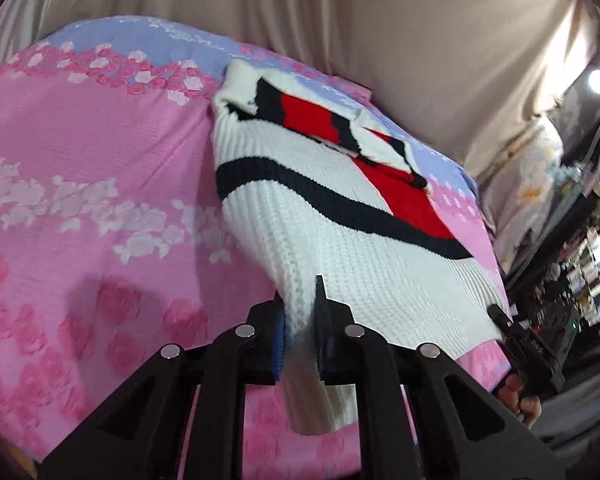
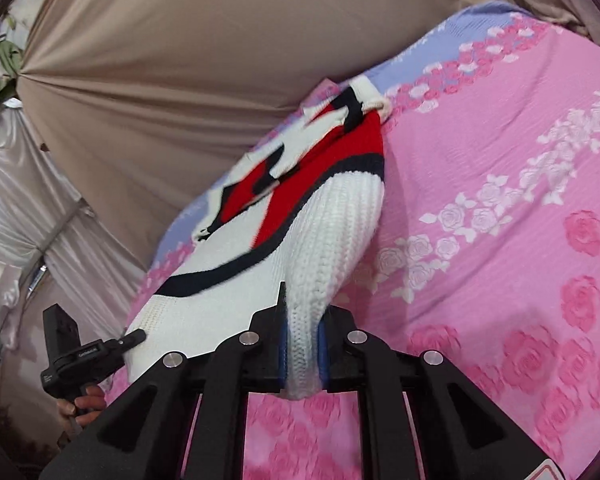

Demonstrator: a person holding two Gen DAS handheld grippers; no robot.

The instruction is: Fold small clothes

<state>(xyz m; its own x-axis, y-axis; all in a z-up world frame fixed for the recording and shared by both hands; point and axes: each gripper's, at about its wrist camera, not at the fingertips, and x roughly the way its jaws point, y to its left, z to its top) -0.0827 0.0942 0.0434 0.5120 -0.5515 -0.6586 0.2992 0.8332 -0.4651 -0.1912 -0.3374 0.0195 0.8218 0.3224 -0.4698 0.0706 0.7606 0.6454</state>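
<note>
Pinched in left gripper (image 1: 300, 312): near hem of white knit sweater (image 1: 340, 248). Pinched in right gripper (image 2: 304, 320): other hem corner. Draped up off pink rose bedspread (image 1: 100, 200), far end resting on it. Beyond, beige curtain (image 2: 200, 60); cluttered shelves (image 1: 588, 272) at side.

Sweater (image 1: 340, 240) lying on the bedspread (image 1: 80, 200), stretching from 6 o'clock up toward 12 in the left wrist view. Near hem sitting pinched between the left gripper (image 1: 300, 312) at 6 o'clock, other corner sitting in the right gripper (image 1: 500, 316) over at 4 o'clock. Sleeves lying folded on top at the far end. Curtain (image 1: 340, 12) hanging behind the bed at 12. Cluttered shelves (image 1: 592, 272) standing off at 3 o'clock.
</note>
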